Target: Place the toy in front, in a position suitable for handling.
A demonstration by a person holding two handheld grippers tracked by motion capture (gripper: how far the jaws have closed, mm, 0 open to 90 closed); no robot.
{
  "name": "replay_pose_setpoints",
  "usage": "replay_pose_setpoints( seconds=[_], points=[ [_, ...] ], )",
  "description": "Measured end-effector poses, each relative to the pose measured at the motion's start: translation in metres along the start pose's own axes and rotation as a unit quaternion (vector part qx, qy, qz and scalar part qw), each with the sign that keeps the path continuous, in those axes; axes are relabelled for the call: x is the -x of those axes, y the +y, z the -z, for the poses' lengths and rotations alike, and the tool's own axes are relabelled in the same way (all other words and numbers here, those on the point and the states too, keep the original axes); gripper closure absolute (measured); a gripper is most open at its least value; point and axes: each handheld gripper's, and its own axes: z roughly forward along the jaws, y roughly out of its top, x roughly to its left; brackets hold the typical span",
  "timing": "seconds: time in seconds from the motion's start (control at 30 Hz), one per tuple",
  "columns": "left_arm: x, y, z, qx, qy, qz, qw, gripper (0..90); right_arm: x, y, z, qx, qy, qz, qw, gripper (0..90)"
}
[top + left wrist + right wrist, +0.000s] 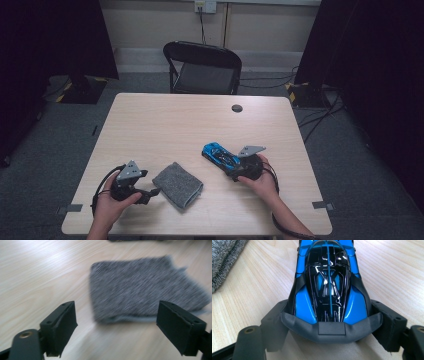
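Note:
A folded grey cloth [177,185] lies near the table's front edge, left of centre. My left gripper [152,192] is just left of it, pointing at its edge. In the left gripper view the cloth [145,292] lies flat ahead of my left gripper [116,327], whose jaws stand apart with only bare wood between them. A blue and black toy car [220,155] sits right of centre. My right gripper [235,170] holds its near end. In the right gripper view both jaws of my right gripper [329,327] press the sides of the car [329,282] at its dark spoiler.
The wooden table [175,120] has a round black cable hole [237,108] near its far edge. A black folding chair [202,67] stands behind the table. A corner of the cloth [222,260] lies to the left of the car in the right gripper view.

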Motion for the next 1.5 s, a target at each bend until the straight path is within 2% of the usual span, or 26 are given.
replay_pose_setpoints(
  seconds=[0.07, 0.23, 0.33, 0.4, 0.43, 0.63, 0.83, 0.97, 1.03, 1.13, 1.23, 1.33, 1.5],
  points=[
    [0.009, 0.008, -0.006, 0.010, -0.005, 0.003, 0.9999, 15.6, 0.000, 0.000, 0.000, 0.000, 0.000, 0.000, 1.0000, 23.7],
    [0.029, 0.026, -0.023, 0.009, -0.014, -0.018, 0.9997, 19.0, 0.000, 0.000, 0.000, 0.000, 0.000, 0.000, 1.0000, 23.7],
    [0.032, 0.029, -0.035, -0.003, -0.022, -0.016, 0.9996, 19.9, 0.000, 0.000, 0.000, 0.000, 0.000, 0.000, 1.0000, 23.7],
    [0.035, 0.029, -0.042, -0.018, -0.021, -0.022, 0.9994, 20.0, 0.000, 0.000, 0.000, 0.000, 0.000, 0.000, 1.0000, 23.7],
    [0.035, 0.029, -0.045, -0.026, -0.019, -0.027, 0.9991, 20.5, 0.000, 0.000, 0.000, 0.000, 0.000, 0.000, 1.0000, 23.7],
    [0.032, 0.019, -0.056, -0.049, -0.013, -0.022, 0.9985, 20.9, 0.000, 0.000, 0.000, 0.000, 0.000, 0.000, 1.0000, 23.7],
    [0.034, 0.016, -0.061, -0.061, -0.009, -0.039, 0.9973, 20.4, 0.000, 0.000, 0.000, 0.000, 0.000, 0.000, 1.0000, 23.7],
    [0.031, 0.019, -0.059, -0.067, -0.012, -0.032, 0.9972, 20.4, 0.000, 0.000, 0.000, 0.000, 0.000, 0.000, 1.0000, 23.7],
    [0.030, 0.020, -0.054, -0.071, -0.003, -0.026, 0.9972, 20.7, 0.000, 0.000, 0.000, 0.000, 0.000, 0.001, 1.0000, 23.7],
    [0.028, 0.017, -0.049, -0.083, 0.025, -0.025, 0.9959, 20.9, 0.000, 0.000, 0.000, 0.000, 0.000, 0.001, 1.0000, 23.7],
    [0.025, 0.016, -0.046, -0.082, 0.033, -0.015, 0.9959, 21.3, 0.000, 0.000, 0.000, 0.000, 0.000, 0.000, 1.0000, 23.7],
    [0.023, 0.014, -0.050, -0.084, 0.026, 0.001, 0.9961, 20.1, 0.000, 0.000, 0.000, 0.000, 0.000, 0.000, 1.0000, 23.7],
    [0.020, 0.014, -0.056, -0.087, 0.024, -0.004, 0.9959, 18.4, 0.000, 0.000, 0.000, 0.000, 0.000, 0.000, 1.0000, 23.7]
  ],
)
